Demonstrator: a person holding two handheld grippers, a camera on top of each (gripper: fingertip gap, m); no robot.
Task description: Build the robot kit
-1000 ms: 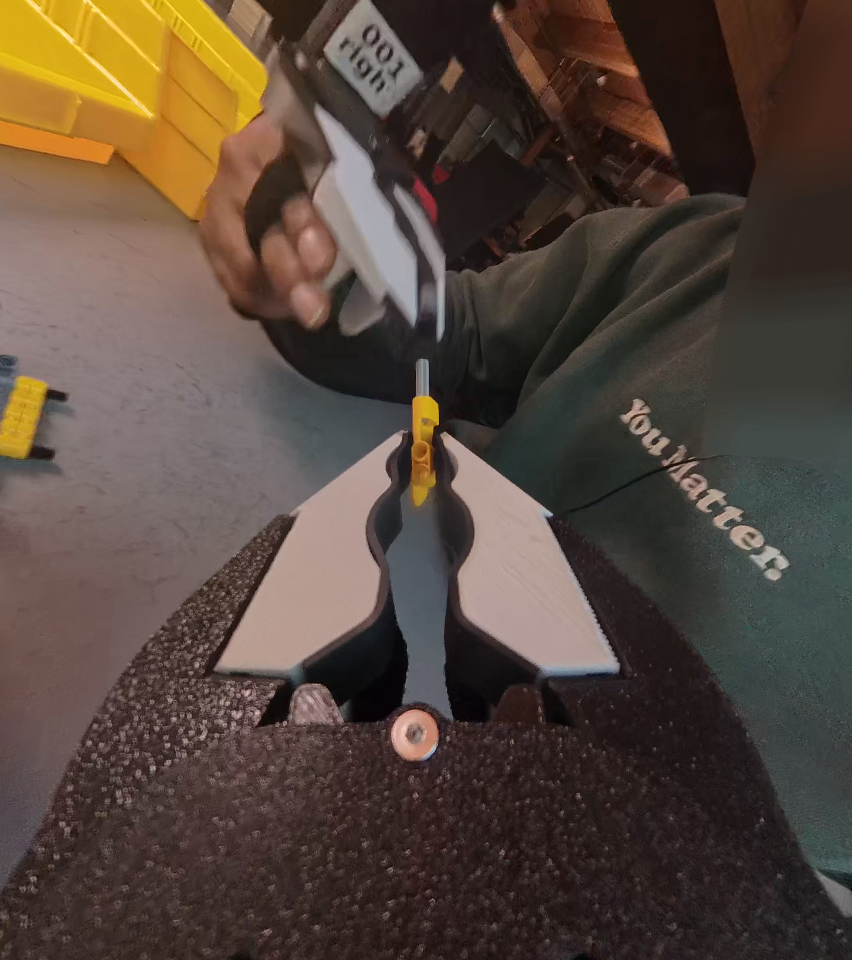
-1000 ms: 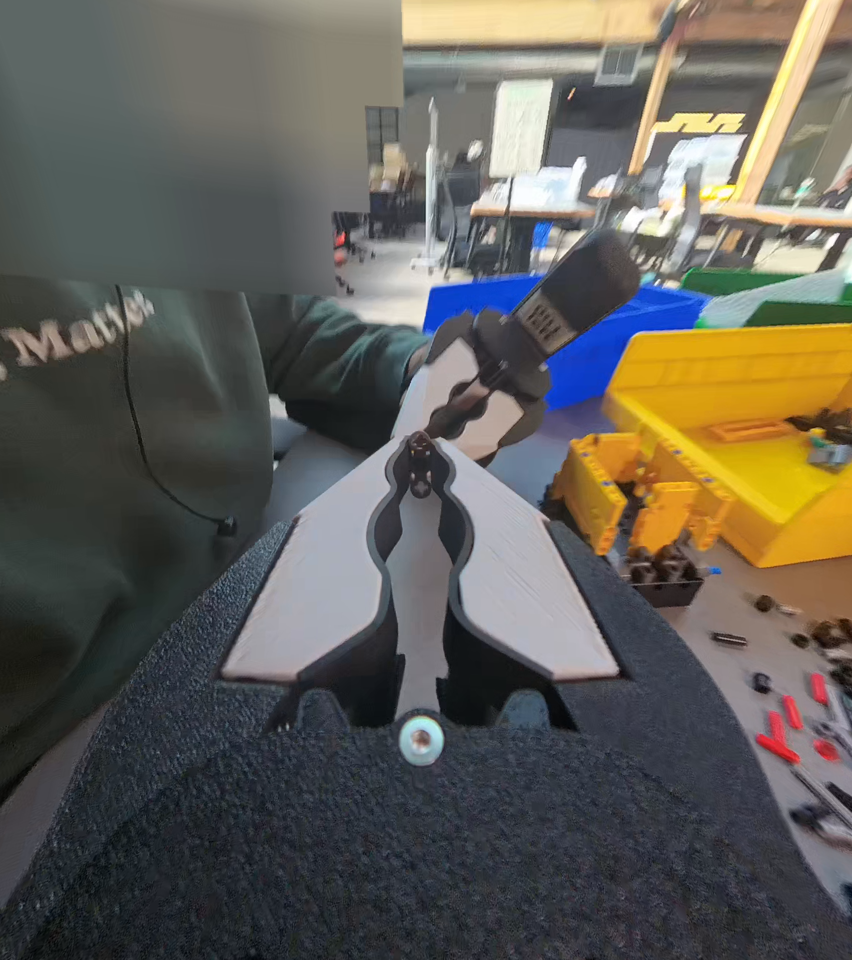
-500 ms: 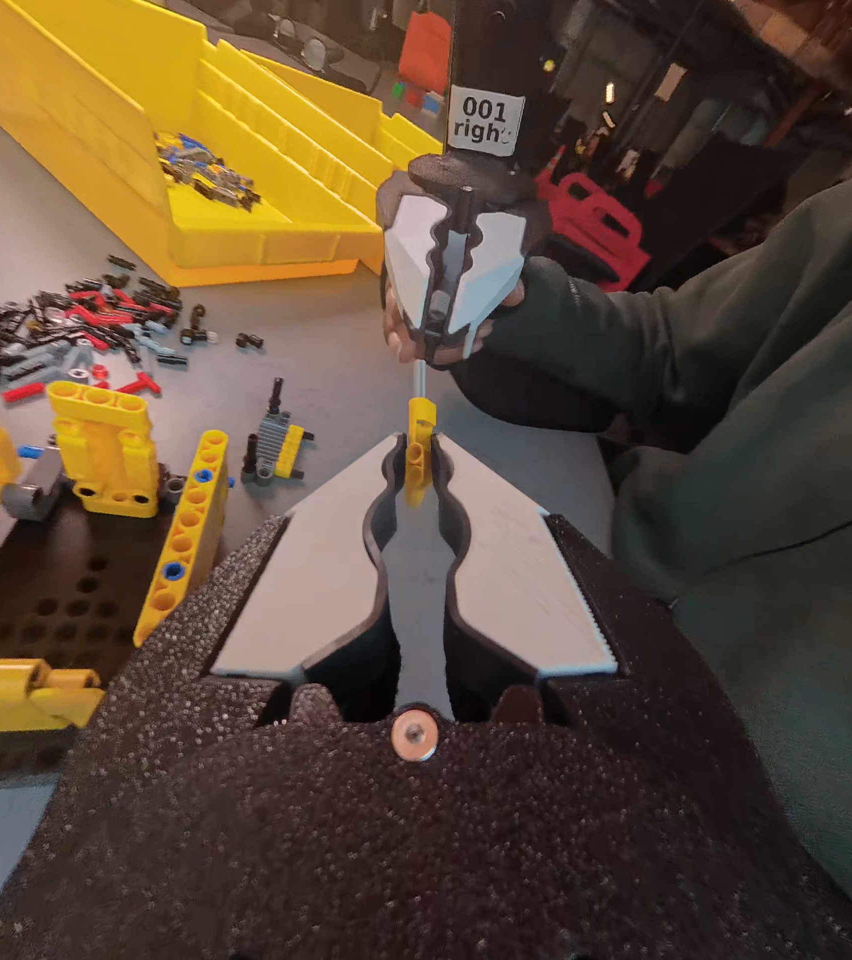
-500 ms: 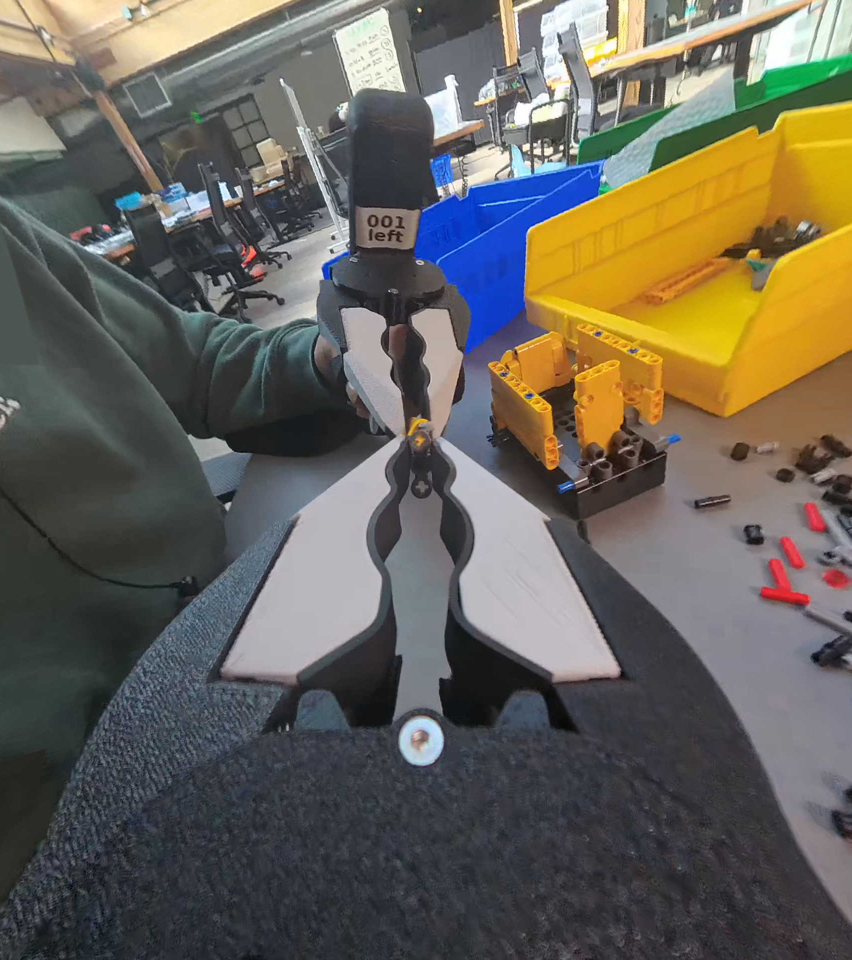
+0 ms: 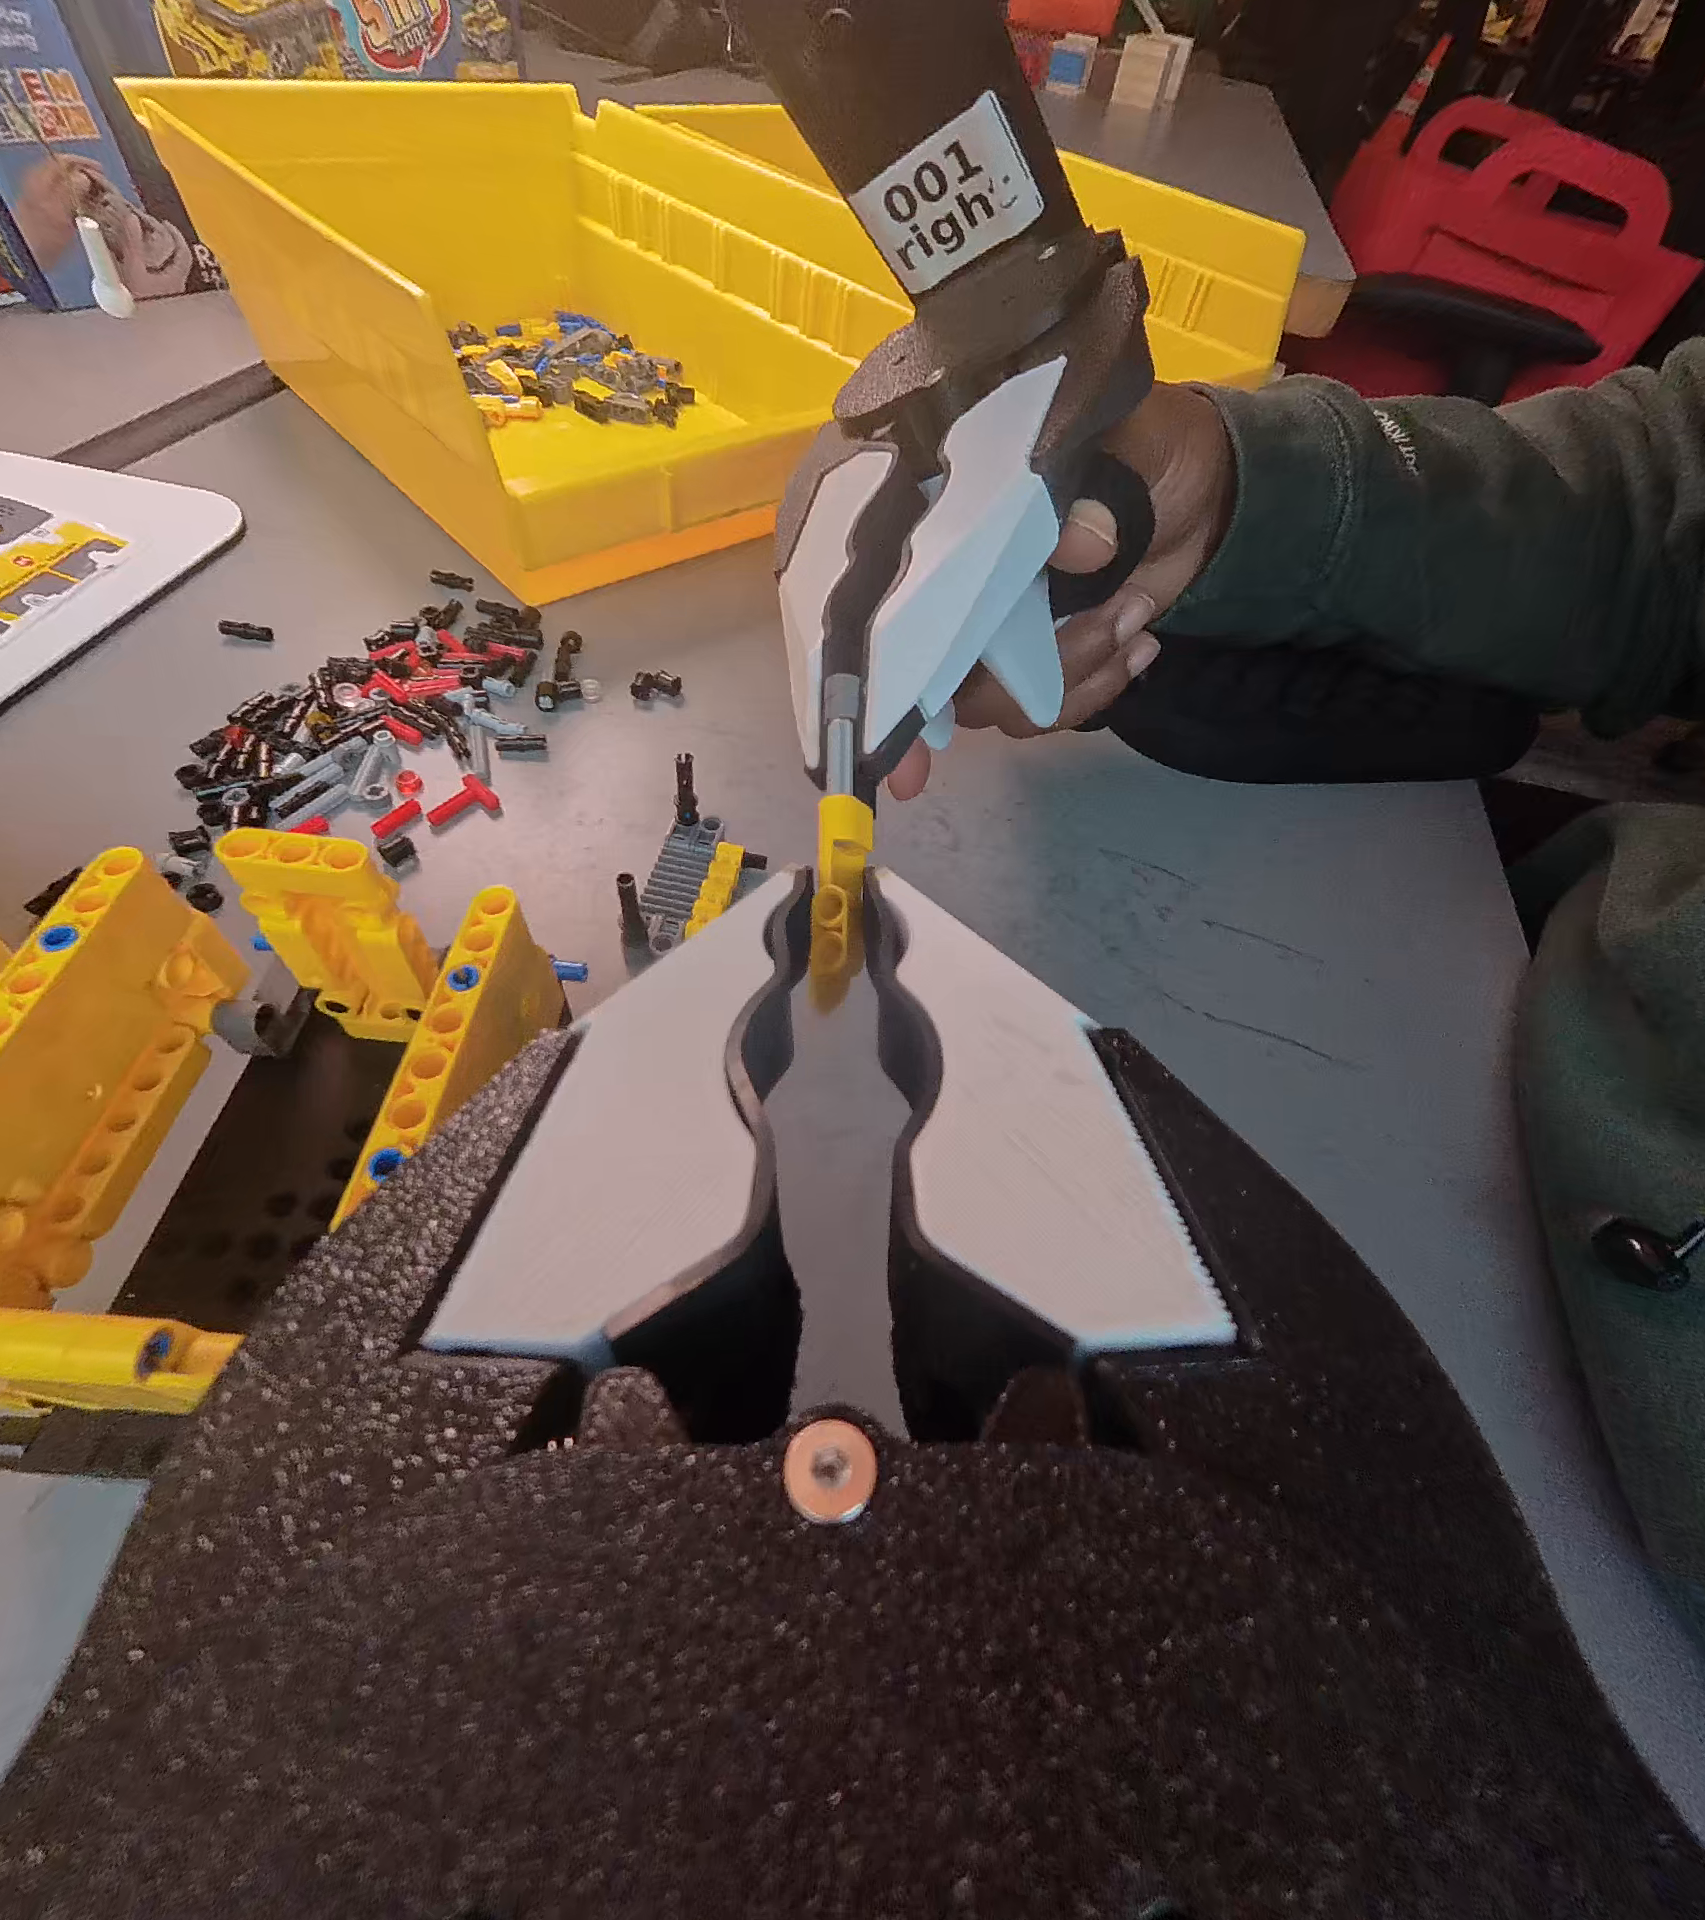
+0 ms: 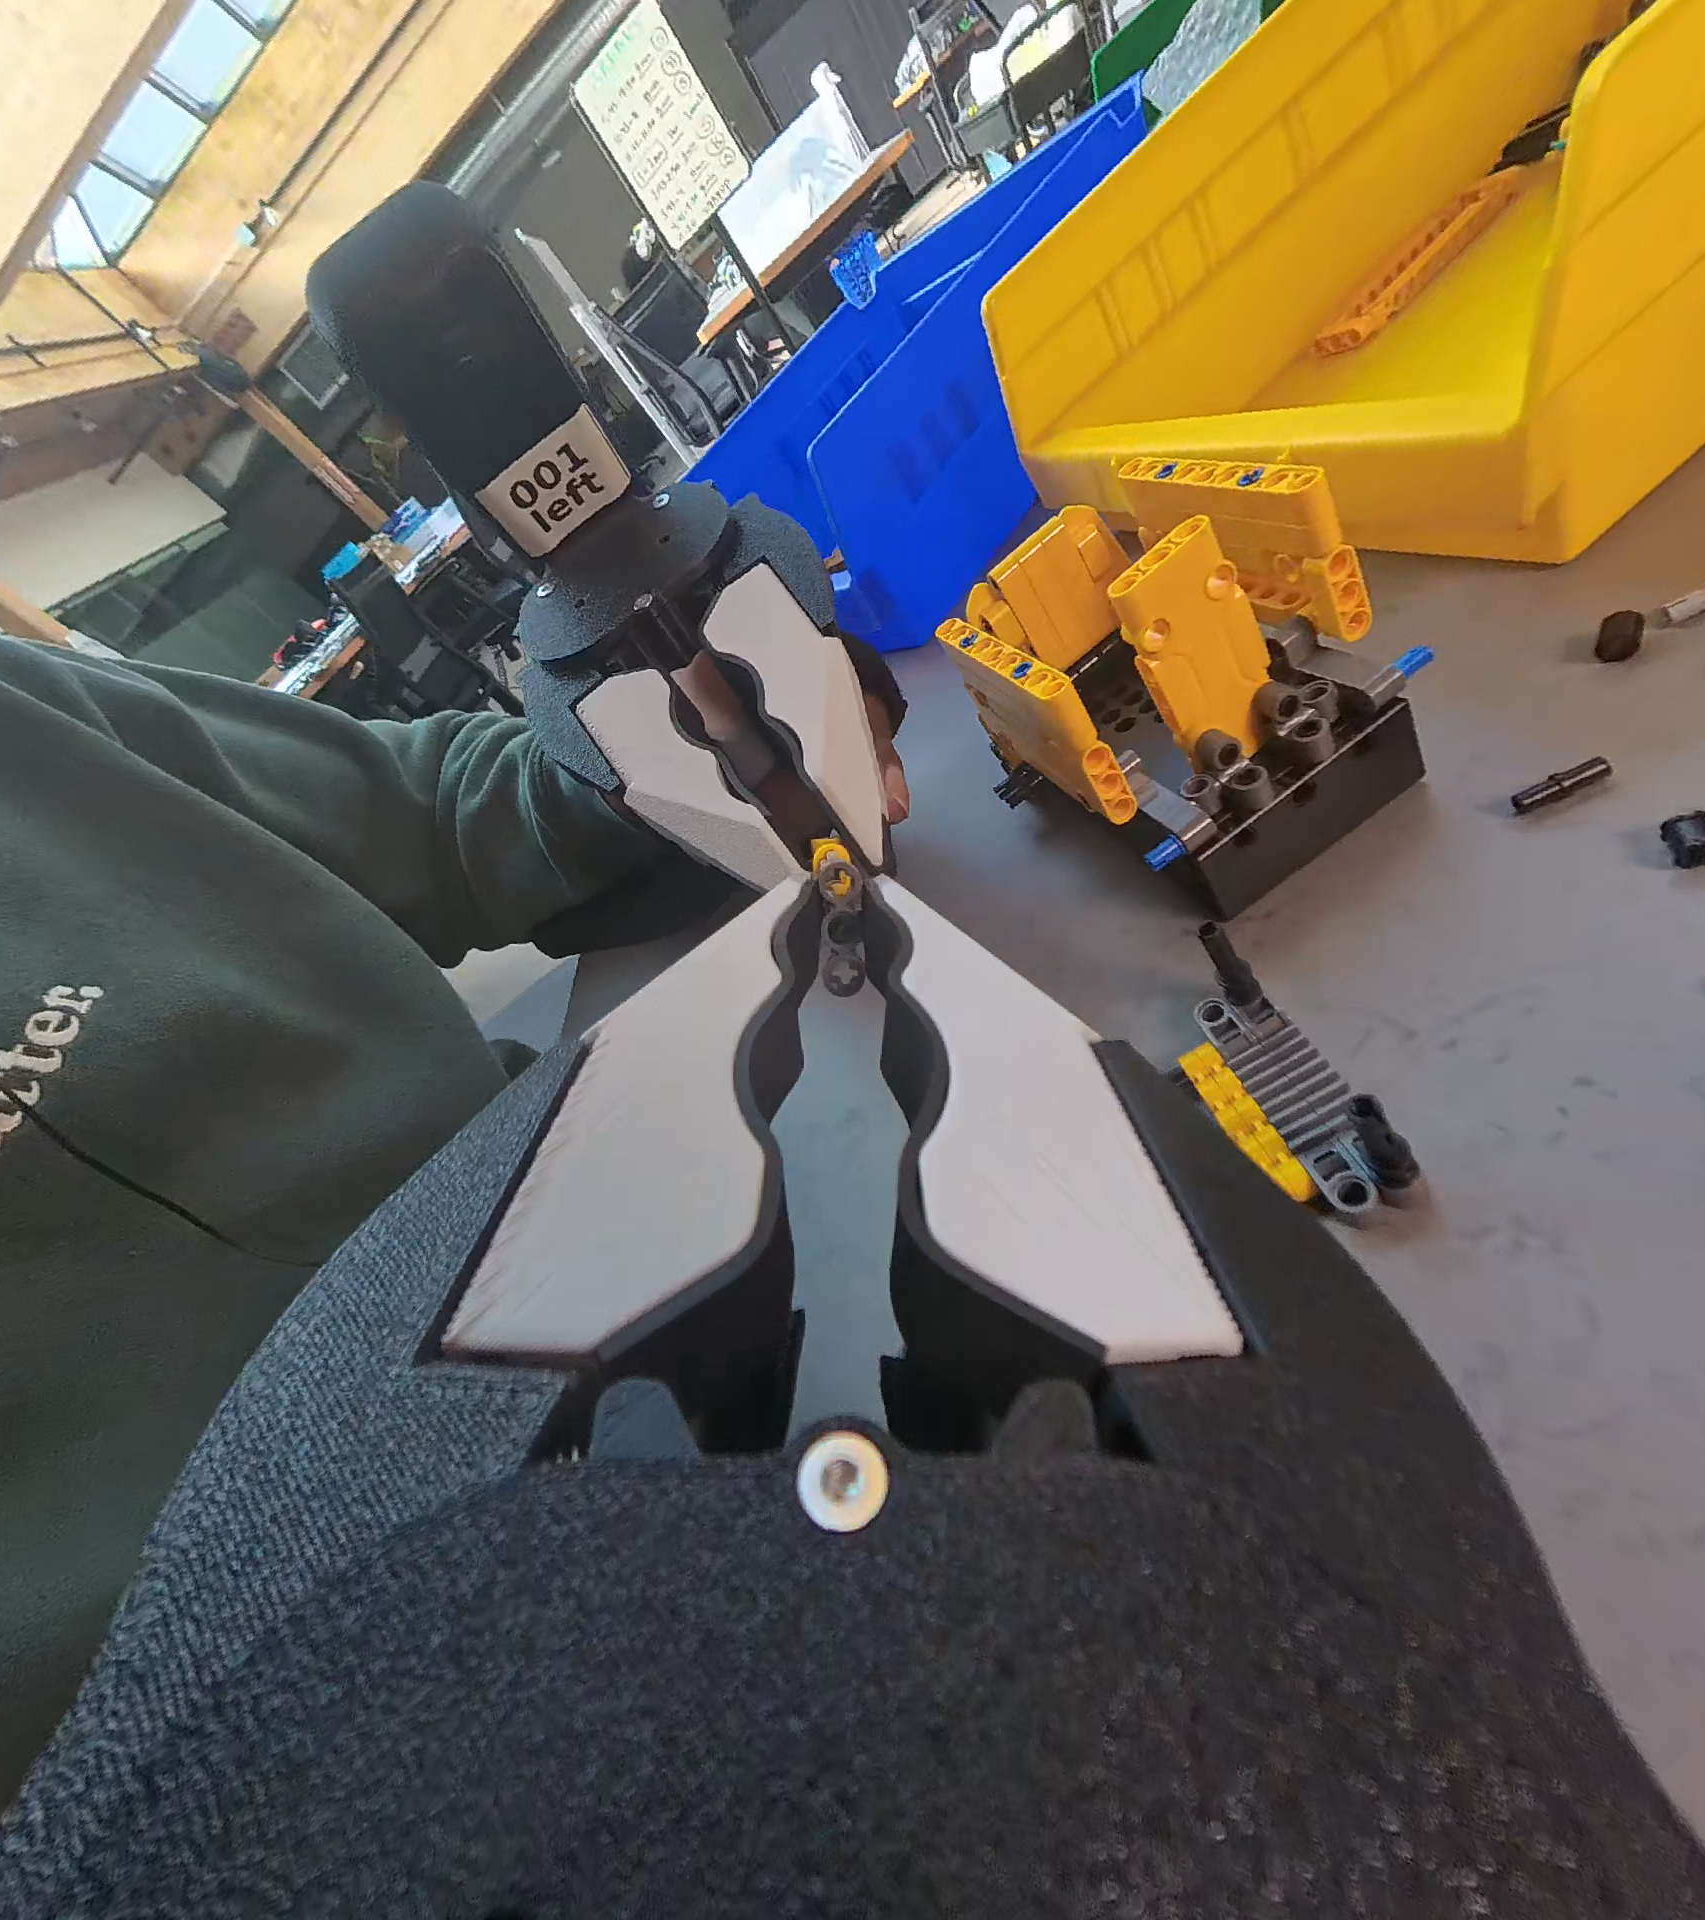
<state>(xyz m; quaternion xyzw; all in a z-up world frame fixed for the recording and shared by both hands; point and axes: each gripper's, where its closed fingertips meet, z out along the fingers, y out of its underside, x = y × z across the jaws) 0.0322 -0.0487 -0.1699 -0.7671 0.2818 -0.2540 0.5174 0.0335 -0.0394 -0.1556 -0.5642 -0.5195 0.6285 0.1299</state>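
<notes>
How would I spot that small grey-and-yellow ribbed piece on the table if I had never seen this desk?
Start at the big yellow bin at the back of the grey table. Come forward past the scattered pile of small parts to the bare patch just before the left gripper. The ribbed block lies alone there, grey ridges beside a yellow strip, with black pins sticking out.

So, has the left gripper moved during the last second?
Yes. The left gripper swung to the left: in its own view, the yellow bin slid from the top-left corner toward the middle.
</notes>
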